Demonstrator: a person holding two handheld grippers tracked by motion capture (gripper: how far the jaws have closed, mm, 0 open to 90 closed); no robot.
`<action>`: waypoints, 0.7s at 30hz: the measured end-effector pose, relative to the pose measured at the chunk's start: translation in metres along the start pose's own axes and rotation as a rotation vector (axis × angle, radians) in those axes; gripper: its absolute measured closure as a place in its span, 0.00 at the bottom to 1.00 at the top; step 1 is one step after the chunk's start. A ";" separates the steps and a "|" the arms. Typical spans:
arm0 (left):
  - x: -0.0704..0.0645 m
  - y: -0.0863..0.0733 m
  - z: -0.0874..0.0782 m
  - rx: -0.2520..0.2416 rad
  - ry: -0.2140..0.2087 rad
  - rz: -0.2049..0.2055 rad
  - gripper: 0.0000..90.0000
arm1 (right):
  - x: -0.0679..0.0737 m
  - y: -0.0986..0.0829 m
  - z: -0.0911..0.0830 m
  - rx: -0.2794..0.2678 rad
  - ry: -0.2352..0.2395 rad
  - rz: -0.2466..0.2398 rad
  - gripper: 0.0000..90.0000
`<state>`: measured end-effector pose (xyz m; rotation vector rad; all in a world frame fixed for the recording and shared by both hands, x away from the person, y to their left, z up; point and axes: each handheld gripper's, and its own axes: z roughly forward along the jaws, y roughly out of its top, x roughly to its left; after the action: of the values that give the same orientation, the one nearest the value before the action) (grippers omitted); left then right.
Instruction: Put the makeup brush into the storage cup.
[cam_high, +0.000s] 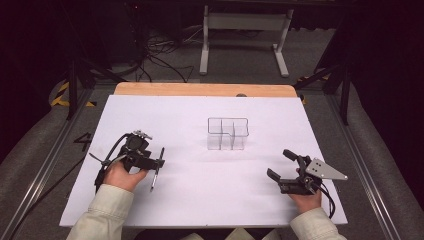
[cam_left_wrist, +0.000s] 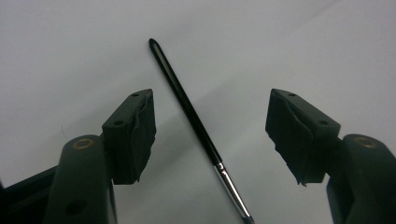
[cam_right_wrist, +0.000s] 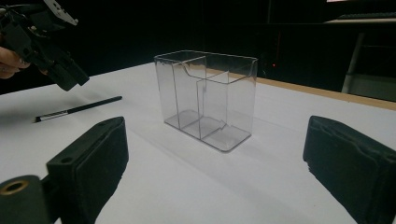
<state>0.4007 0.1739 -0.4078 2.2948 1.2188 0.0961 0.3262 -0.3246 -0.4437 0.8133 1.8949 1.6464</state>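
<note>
Left tool (cam_high: 159, 169) agape, white table (cam_high: 200, 195), dark room

A white table (cam_high: 200, 195) bears a clear divided organizer (cam_high: 227, 134) and a thin black brush (cam_left_wrist: 196, 126).

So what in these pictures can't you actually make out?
- Brush tip: cut off by the bottom edge in the left gripper view; too small in the high view.
- Whether the clear box holds anything tiny: it looks empty, but glare on its walls blurs the far compartment in the right gripper view.
- Dark room behind the table: too dim in the high view to name.
</note>
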 end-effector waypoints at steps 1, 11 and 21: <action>0.000 0.000 0.002 0.011 0.004 0.001 0.40 | 0.000 0.000 0.000 -0.001 0.001 0.003 0.08; -0.004 0.002 0.015 0.094 0.029 0.019 0.56 | -0.001 -0.001 0.001 0.005 0.021 0.021 0.08; -0.002 0.005 0.023 0.166 0.011 -0.031 0.68 | -0.001 -0.001 0.001 0.008 0.030 0.025 0.08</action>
<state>0.4102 0.1610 -0.4246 2.4179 1.3114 -0.0041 0.3276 -0.3244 -0.4445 0.8236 1.9197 1.6759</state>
